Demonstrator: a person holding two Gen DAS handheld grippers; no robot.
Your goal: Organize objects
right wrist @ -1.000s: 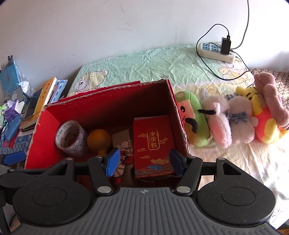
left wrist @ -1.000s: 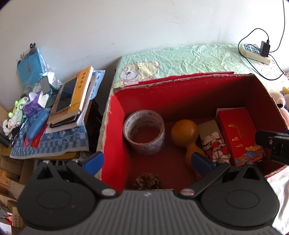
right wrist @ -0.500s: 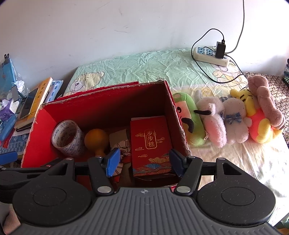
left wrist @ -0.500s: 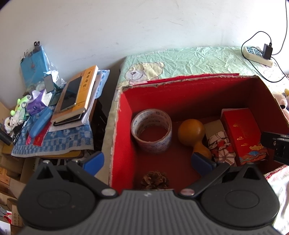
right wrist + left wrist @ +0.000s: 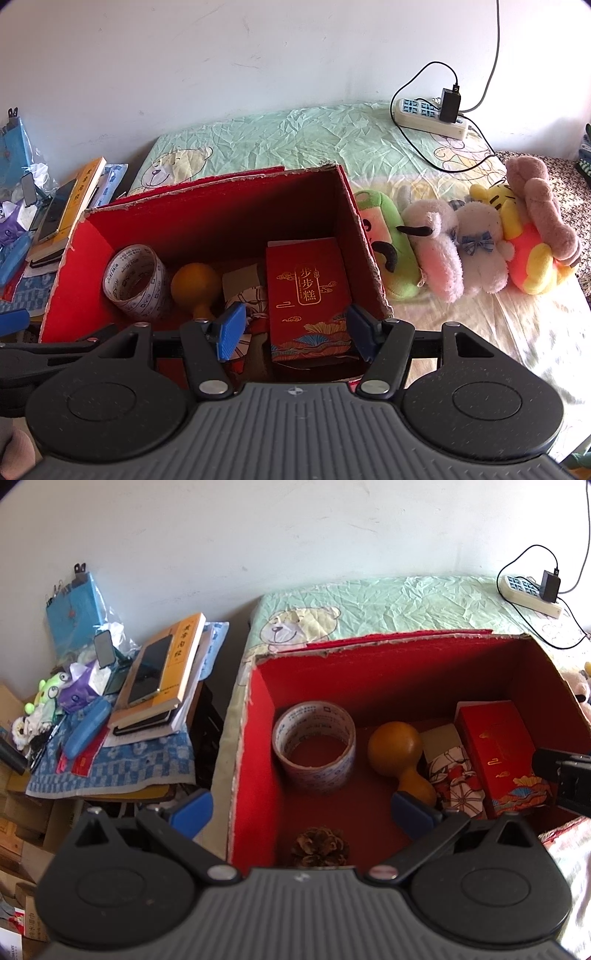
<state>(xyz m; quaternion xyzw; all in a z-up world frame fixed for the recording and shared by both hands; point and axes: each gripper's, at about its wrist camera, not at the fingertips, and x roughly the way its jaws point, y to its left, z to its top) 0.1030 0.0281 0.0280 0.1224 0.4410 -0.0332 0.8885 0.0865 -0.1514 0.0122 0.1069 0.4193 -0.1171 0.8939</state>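
Both grippers hover empty over the near rim of the red box point(image 5: 92, 243): left gripper point(image 5: 301, 810) jaws wide, right gripper point(image 5: 295, 330) jaws wide. Inside, near to far: pine cone point(image 5: 319, 845), then tape roll point(image 5: 314, 744), gourd point(image 5: 399, 755) and red carton point(image 5: 308, 295). Plush toys point(image 5: 465, 247) lie beside the box on the bed.

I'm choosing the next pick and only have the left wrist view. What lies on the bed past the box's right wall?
Observer: A row of plush toys lies there, and the green plush is right beside the red box.
Operator: Is the right gripper carrying anything?
Observer: No. The right gripper is open and empty, above the red packet inside the box.
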